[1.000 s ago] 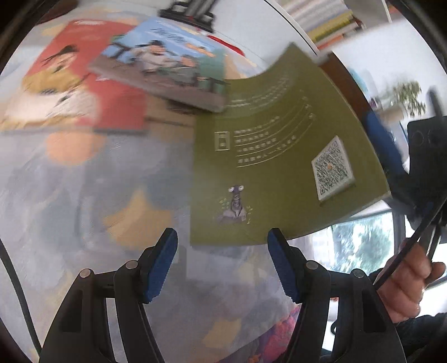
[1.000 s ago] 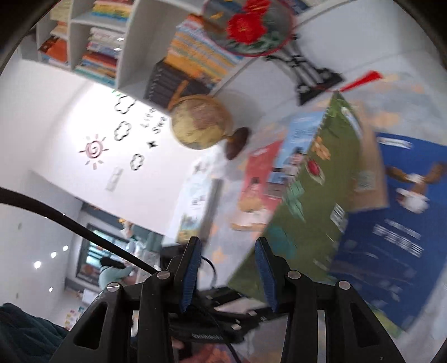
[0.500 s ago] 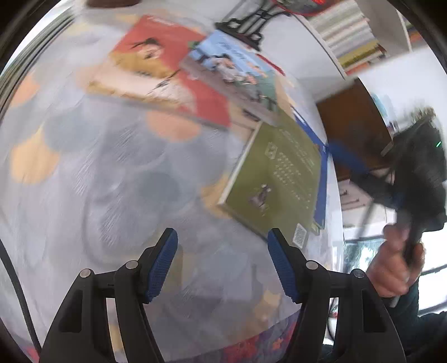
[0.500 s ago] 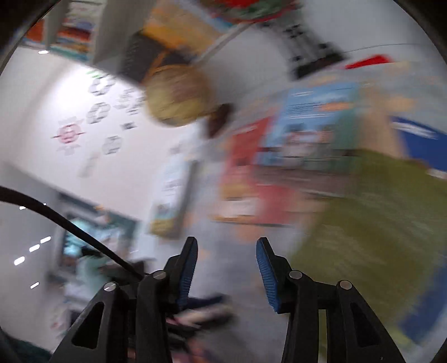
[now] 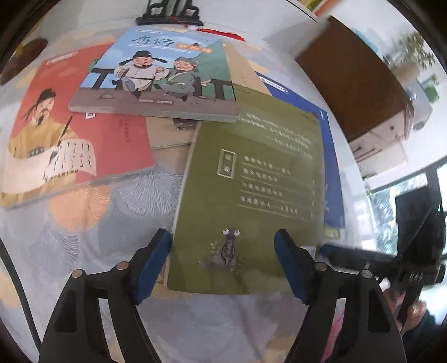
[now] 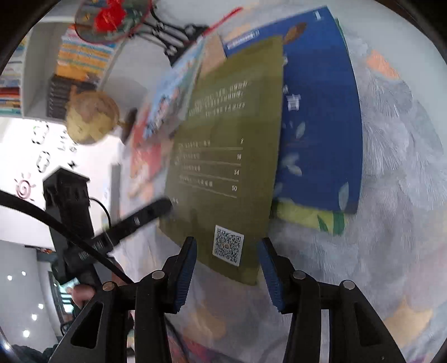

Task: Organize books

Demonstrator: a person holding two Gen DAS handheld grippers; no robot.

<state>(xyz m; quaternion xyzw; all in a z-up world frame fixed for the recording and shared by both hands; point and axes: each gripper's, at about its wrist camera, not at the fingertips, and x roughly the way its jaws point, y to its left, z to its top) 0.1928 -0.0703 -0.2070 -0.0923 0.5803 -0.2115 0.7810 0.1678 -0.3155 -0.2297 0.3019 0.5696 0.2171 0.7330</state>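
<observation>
An olive green book (image 5: 248,195) lies back cover up on the patterned tablecloth, partly on a blue book (image 5: 329,156). My left gripper (image 5: 223,259) is open, its fingers on either side of the green book's near edge. My right gripper (image 6: 226,262) is open at the corner with the QR code (image 6: 227,248) of the green book (image 6: 229,156). A red book (image 5: 69,131) lies at the left, and a light blue book with two cartoon men (image 5: 164,75) lies over it and a tan book (image 5: 167,134).
The blue book (image 6: 318,117) rests on a yellow-green book (image 6: 310,215). A globe (image 6: 92,117) and a black fan stand (image 5: 167,14) stand at the table's far edge. A bookshelf (image 6: 72,67) lies beyond. The right gripper's body (image 5: 413,251) shows at right.
The green book, held up in the air a second ago, now lies flat on the blue book. Both grippers have moved in close to its near edge.
</observation>
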